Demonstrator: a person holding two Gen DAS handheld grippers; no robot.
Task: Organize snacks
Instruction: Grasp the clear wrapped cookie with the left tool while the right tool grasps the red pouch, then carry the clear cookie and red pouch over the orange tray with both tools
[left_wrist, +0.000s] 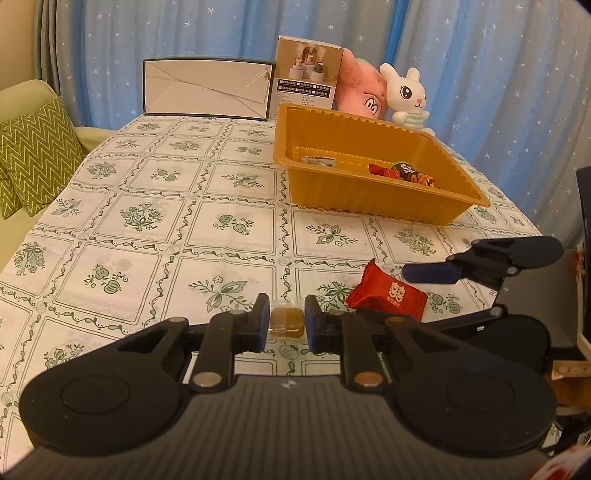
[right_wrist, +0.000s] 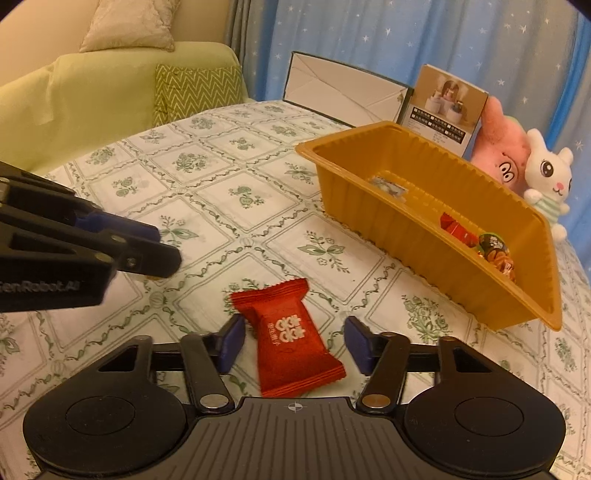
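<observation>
Several snacks already lie in the orange tray. Your left gripper is clamped on a small amber candy; your right gripper straddles, jaws apart, the red packet on the desk.

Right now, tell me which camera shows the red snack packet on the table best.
The right wrist view. The red snack packet lies whole and close between the right gripper's open fingers, its white print facing up. The left wrist view shows the packet smaller, off to the right, its near edge cut off by the left gripper.
</observation>
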